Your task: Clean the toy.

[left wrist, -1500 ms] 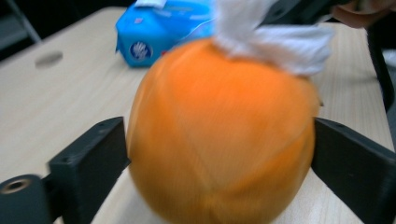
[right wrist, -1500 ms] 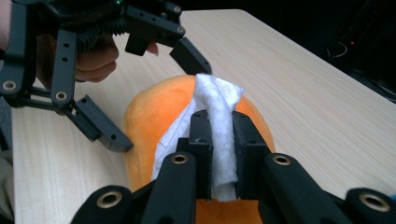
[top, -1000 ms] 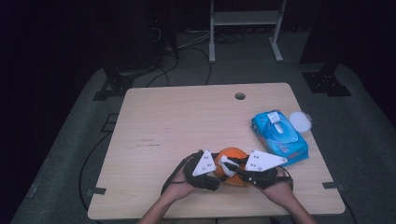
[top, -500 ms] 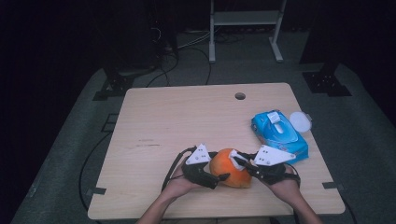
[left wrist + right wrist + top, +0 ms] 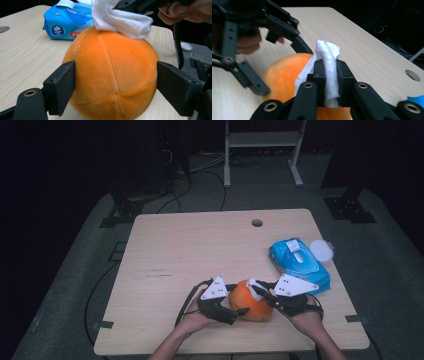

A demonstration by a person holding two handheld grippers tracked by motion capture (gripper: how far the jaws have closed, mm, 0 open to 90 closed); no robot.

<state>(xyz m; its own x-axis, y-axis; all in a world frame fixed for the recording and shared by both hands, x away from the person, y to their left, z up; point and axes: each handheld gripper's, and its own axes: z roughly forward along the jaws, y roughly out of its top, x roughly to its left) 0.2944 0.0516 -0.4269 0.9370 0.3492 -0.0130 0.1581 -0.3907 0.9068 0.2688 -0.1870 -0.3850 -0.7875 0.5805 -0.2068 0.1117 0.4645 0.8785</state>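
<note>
The right gripper (image 5: pixel 329 82) has its 2 black jaws clamped tight on a folded white wipe (image 5: pixel 328 62); in the right gripper view the wipe stands up between them at the centre of the frame and spills over the top of the orange plush ball (image 5: pixel 284 75) just behind. In the high view this gripper (image 5: pixel 260 292) sits lower right of centre, its tip on the ball's upper right side, with the wipe (image 5: pixel 255 287) pressed against the plush.

The left gripper (image 5: pixel 116 85) has been opening its jaws within the last moment. In the left gripper view the 2 pads flank the orange plush ball (image 5: pixel 112 75) at the left and right of the frame; the left pad lies against the fabric, the right one sits at the ball's edge, and no dent shows in the plush, so it brackets the ball loosely. In the high view it (image 5: pixel 235 310) comes in from the lower left of the ball (image 5: pixel 250 301).

The ball rests on the wooden table (image 5: pixel 190 250), near its bottom edge and slightly right of centre. A blue pack of wipes (image 5: pixel 300 262) lies to the upper right of the ball, near the table's right edge, and appears at the upper left of the left gripper view (image 5: pixel 67 22). A round white lid (image 5: pixel 321 250) lies just beside the pack, on its right.
</note>
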